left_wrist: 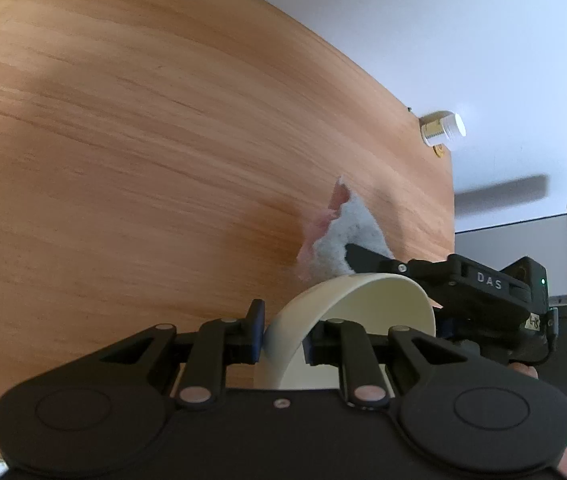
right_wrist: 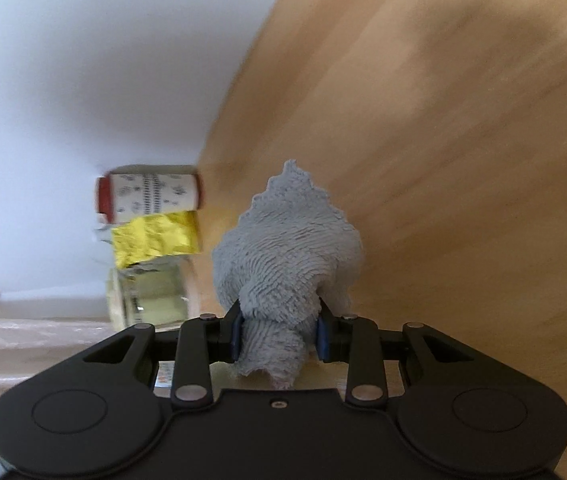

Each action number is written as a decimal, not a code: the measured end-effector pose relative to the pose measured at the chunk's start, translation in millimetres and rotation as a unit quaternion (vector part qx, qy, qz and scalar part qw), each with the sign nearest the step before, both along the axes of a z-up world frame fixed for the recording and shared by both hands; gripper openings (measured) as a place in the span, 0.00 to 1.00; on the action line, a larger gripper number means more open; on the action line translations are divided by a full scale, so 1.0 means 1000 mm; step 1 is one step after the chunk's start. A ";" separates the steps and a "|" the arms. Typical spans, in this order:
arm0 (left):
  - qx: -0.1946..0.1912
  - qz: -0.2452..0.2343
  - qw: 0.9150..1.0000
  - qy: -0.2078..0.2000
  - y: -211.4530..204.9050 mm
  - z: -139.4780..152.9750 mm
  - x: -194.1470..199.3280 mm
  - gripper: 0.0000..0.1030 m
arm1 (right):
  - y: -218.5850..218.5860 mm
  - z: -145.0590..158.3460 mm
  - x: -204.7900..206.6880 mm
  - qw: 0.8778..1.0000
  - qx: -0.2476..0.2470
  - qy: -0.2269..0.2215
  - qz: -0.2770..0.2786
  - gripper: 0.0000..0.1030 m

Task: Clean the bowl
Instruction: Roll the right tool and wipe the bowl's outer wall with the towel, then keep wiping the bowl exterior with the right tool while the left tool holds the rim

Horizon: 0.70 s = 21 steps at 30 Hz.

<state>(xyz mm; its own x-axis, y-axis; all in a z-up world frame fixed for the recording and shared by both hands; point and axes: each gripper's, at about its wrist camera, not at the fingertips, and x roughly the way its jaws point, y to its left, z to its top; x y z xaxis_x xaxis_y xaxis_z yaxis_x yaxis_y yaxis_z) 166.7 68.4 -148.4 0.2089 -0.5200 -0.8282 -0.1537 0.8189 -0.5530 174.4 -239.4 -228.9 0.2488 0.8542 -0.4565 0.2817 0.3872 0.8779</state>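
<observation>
Left gripper (left_wrist: pixel 282 338): your pads clamp the rim of the cream bowl (left_wrist: pixel 347 304), lifted above the wooden table (left_wrist: pixel 143 140).
Right gripper (right_wrist: pixel 279 338): your fingers pinch the grey cloth (right_wrist: pixel 287 256), bunched between the blue pads.
Cloth position: just beyond the bowl's far rim in your left view.
Background: blurred jars (right_wrist: pixel 149 200) beside the table edge.

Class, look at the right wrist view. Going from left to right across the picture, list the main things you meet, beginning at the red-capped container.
red-capped container → yellow foil packet → grey cloth held in the right gripper → wooden table
</observation>
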 end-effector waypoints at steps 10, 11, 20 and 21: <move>0.007 -0.023 1.000 -0.011 -0.011 0.006 0.003 0.17 | 0.008 0.024 0.018 0.997 0.028 -0.049 0.059 0.36; 0.008 -0.024 1.000 -0.013 -0.012 0.007 0.003 0.17 | 0.008 0.029 0.020 0.996 0.029 -0.055 0.068 0.36; 0.007 -0.026 0.999 -0.017 -0.015 0.009 0.004 0.17 | 0.012 0.018 0.043 0.990 0.035 -0.033 0.129 0.36; 0.007 -0.028 0.999 -0.019 -0.015 0.010 0.004 0.17 | 0.012 0.012 0.044 0.990 0.034 -0.024 0.133 0.36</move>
<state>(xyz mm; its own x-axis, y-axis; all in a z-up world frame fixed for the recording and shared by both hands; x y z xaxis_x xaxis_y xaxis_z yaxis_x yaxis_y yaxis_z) 170.8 52.9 -138.6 0.2107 -0.5203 -0.8276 -0.0867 0.8333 -0.5459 218.7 -226.9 -217.1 0.0313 0.9209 -0.3887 0.1348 0.3814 0.9145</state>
